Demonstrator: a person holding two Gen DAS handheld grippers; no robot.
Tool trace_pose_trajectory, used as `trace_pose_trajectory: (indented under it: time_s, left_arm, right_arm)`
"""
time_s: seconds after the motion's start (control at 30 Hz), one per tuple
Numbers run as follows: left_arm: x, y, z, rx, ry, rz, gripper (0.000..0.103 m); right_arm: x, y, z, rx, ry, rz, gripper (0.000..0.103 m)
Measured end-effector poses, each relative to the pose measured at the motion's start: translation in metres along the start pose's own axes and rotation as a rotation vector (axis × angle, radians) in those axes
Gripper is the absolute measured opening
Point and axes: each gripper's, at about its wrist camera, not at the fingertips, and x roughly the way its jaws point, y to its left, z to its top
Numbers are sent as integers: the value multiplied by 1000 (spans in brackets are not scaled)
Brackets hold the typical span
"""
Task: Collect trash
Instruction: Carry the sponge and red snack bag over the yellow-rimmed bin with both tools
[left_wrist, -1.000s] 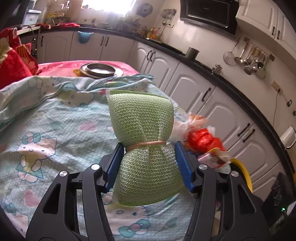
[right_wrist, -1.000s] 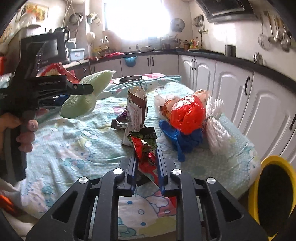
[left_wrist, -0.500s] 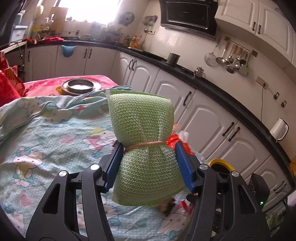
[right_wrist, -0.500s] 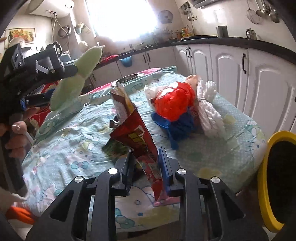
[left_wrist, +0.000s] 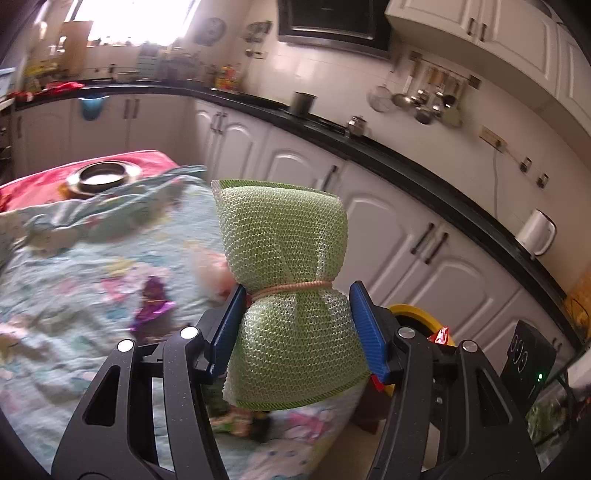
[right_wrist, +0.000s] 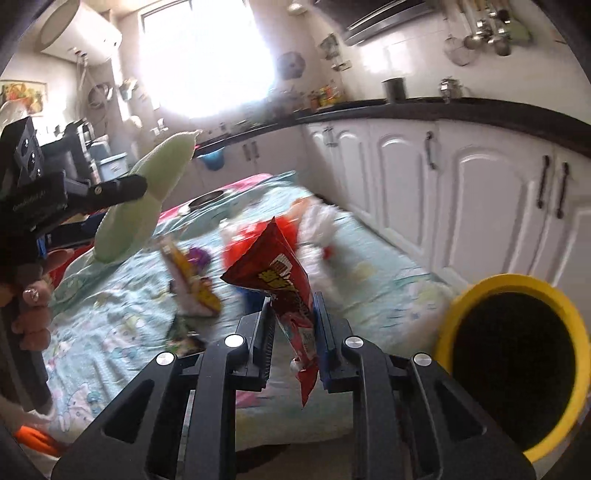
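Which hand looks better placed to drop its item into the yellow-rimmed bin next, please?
Probably the right. The right gripper grips a red snack wrapper with the yellow-rimmed bin close beside it; the left gripper with its green mesh scrubber looks farther off.

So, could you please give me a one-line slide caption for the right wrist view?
Right gripper carries a red snack wrapper toward the yellow bin beside the cloth-covered table.

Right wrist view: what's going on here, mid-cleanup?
A person is clearing trash off a table covered with a cartoon-print cloth. The right gripper is shut on a red snack wrapper, lifted clear of the cloth, with the yellow-rimmed bin just to its right. The left gripper is shut on a green mesh scrubber tied with a rubber band. More wrappers remain on the cloth.
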Motion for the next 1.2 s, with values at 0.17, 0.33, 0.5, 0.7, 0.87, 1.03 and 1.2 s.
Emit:
trace_pose_trajectory:
  time_s: [0.17,0.33,0.5,0.7,0.87,1.03,1.2]
  left_arm:
    - [22,-36,-2,46,26,-63,50]
    - [45,-71,-6,92,60,-121,49]
    - [69,-110,-16,152,98,-177,50]
    - [96,-146,-30,213,146,-221,50]
    - [122,-167,-43,246,197,-249,50]
    - [148,-182,-57,269,253,-274,50]
    - [175,-191,-69,283,324,-302,51]
  right_arm:
    - [-24,-42,-1,42,-28,-95,19]
    - [-47,-85,-9,108,-43,-198,19]
    - [-69,-128,-26,190,-57,-283,19]
    - [-88,-167,-44,274,-72,-349,20]
    - [-95,-190,-57,327,-78,-366,21]
    - [-95,-202,-63,366,-79,-371,23]
    - [-90,-211,-71,393,-67,-369,24]
